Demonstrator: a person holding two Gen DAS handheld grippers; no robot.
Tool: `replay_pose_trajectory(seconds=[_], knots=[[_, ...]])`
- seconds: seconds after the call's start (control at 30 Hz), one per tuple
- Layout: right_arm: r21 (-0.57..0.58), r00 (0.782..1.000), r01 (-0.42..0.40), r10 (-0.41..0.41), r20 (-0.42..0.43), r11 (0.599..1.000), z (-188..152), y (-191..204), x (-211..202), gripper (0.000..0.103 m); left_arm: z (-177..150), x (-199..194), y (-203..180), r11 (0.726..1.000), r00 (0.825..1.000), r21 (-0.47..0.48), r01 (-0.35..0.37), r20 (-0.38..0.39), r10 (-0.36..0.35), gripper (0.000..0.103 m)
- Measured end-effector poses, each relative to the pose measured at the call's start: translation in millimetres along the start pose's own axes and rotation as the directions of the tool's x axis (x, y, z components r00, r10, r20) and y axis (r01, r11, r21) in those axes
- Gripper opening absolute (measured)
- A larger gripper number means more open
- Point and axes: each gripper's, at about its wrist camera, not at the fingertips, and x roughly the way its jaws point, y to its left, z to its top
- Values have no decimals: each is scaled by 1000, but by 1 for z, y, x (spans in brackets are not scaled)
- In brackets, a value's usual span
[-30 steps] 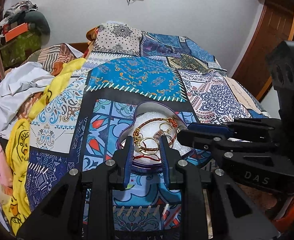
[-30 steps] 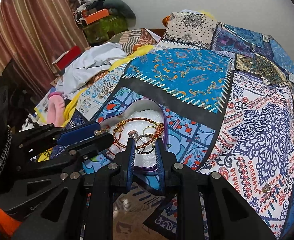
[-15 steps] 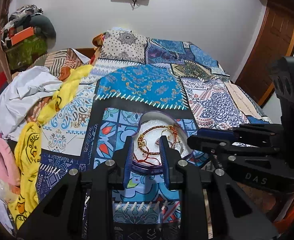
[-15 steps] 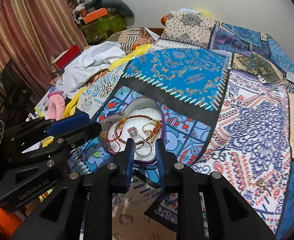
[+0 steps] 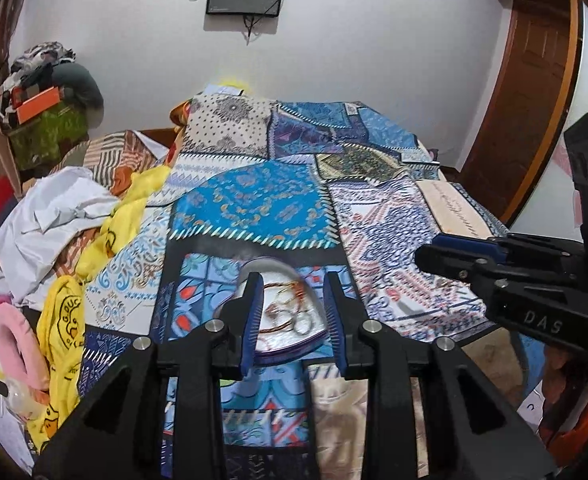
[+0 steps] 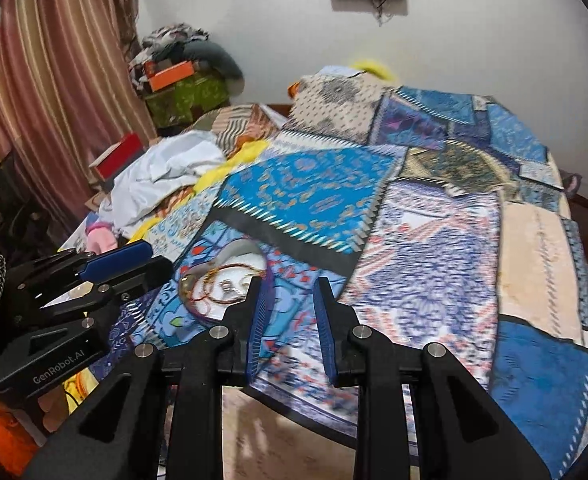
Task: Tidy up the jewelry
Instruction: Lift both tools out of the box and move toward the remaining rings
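Note:
A heart-shaped purple-rimmed jewelry box (image 5: 290, 350) with a white lining lies on the patchwork bedspread (image 5: 250, 208). It holds red-gold bangles and rings (image 5: 290, 312). The box also shows in the right wrist view (image 6: 234, 262), with its bangles (image 6: 222, 288). My left gripper (image 5: 292, 322) is open and empty, raised above and just behind the box. My right gripper (image 6: 288, 320) is open and empty, raised to the right of the box. Each gripper shows at the edge of the other's view.
A heap of white, yellow and pink clothes (image 5: 54, 240) lies along the bed's left side. Pillows (image 5: 230, 124) sit at the head. A wooden door (image 5: 533, 92) stands at right, striped curtains (image 6: 46, 80) at left. The bedspread's right half (image 6: 473, 260) is flat.
Both grippers have pulled up and back from the box, which now looks smaller and farther. The jewelry stays in the box. Both stay open and empty.

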Motion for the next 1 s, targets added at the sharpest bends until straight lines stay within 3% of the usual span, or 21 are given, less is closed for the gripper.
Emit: replay_pose_trajectory(seconds=[0.13, 0.23, 0.57, 1.0], knots=[[30, 999, 40, -41, 35, 999, -3, -23, -18, 25, 5, 2, -20, 1000, 1000, 17, 20, 1, -20, 31], [55, 996, 67, -70, 58, 996, -7, -41, -30, 33, 7, 7, -36, 999, 999, 39, 34, -7, -34, 32], [154, 987, 143, -153, 52, 978, -28, -104, -49, 33, 9, 42, -88, 990, 994, 112, 89, -78, -80, 32], [205, 991, 128, -131, 1, 970, -49, -138, -39, 33, -6, 94, -128, 969, 966, 171, 180, -215, -142, 32]])
